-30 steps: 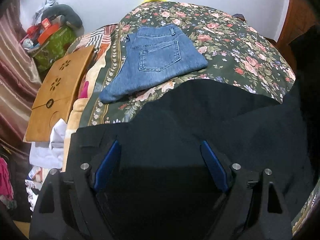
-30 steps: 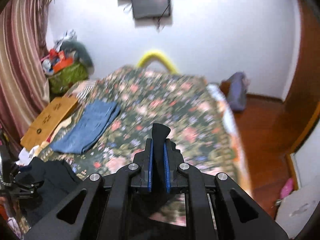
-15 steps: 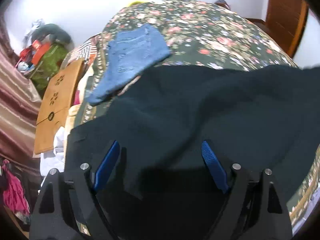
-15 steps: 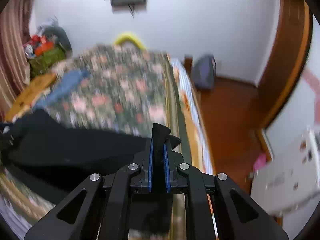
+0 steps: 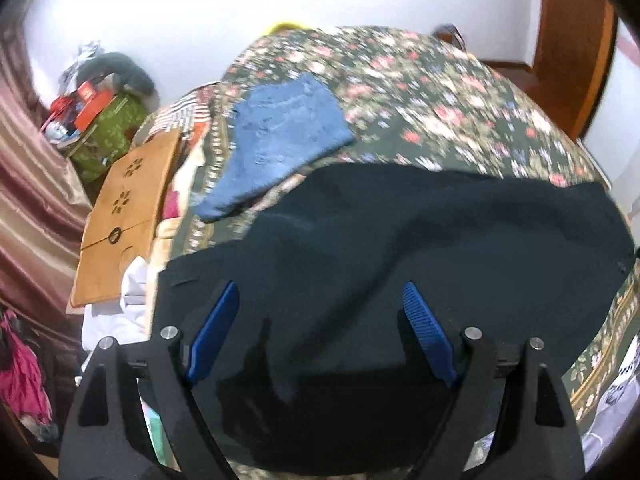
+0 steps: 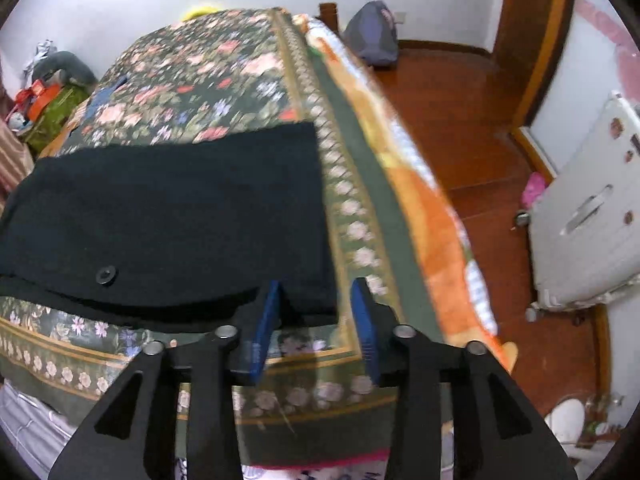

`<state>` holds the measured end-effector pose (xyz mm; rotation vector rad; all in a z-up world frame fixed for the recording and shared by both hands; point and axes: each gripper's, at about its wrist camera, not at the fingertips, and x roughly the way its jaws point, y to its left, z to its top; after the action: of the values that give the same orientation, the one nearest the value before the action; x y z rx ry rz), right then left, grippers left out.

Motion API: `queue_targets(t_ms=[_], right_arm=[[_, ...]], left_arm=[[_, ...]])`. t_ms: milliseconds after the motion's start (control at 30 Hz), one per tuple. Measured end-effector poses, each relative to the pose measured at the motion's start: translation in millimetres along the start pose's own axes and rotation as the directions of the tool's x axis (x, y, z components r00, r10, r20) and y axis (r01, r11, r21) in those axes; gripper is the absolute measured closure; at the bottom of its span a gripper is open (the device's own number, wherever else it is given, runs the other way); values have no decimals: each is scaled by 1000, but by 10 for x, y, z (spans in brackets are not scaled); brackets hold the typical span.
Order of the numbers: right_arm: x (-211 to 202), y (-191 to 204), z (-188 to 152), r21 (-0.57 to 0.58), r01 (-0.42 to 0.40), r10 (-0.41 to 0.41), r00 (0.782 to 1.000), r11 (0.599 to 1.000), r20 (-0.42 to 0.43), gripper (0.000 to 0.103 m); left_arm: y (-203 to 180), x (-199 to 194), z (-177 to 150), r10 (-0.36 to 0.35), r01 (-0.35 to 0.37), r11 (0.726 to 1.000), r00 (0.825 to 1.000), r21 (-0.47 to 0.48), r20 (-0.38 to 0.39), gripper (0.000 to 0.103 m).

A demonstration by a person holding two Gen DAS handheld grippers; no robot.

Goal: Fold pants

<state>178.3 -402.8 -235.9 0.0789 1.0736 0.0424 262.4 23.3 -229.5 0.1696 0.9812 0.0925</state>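
Observation:
Black pants (image 5: pixel 400 248) lie spread across the near end of the floral bedspread (image 5: pixel 440 92), with a black button (image 6: pixel 106 275) showing near their front edge. My left gripper (image 5: pixel 320 300) is open above the pants' left part. My right gripper (image 6: pixel 316 292) is open, its blue pads (image 6: pixel 267 320) either side of the pants' right corner (image 6: pixel 312 296) by the bed edge. The pants also show in the right wrist view (image 6: pixel 172 208).
Folded blue jeans (image 5: pixel 280 140) lie further back on the bed. A brown wooden board (image 5: pixel 128 216) and clutter lie at the left side. Wooden floor (image 6: pixel 460 120), a grey bag (image 6: pixel 372 36) and a white suitcase (image 6: pixel 588 216) are right of the bed.
My right gripper pulled the pants out to the right across the bed, lowered them and opened. The pants went from bunched to spread flat. My left gripper stayed open.

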Motion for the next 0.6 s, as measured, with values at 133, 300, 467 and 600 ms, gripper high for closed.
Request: queue_targets(t_ms=[133, 300, 467, 600], right_arm=[[-187, 123, 225, -29, 2, 0, 998, 1000, 61, 66], [-342, 803, 638, -170, -91, 114, 985, 981, 130, 66], [-343, 1713, 935, -335, -217, 278, 950, 917, 143, 65], [-162, 2463, 1130, -434, -315, 387, 918, 844, 87, 65]], left_arm=[[475, -85, 37, 32, -30, 996, 999, -86, 26, 13], [1125, 23, 99, 84, -83, 981, 996, -174, 3, 13], [1646, 343, 102, 63, -76, 966, 996, -249, -62, 13], [1891, 728, 51, -13, -27, 956, 991, -292, -135, 13]])
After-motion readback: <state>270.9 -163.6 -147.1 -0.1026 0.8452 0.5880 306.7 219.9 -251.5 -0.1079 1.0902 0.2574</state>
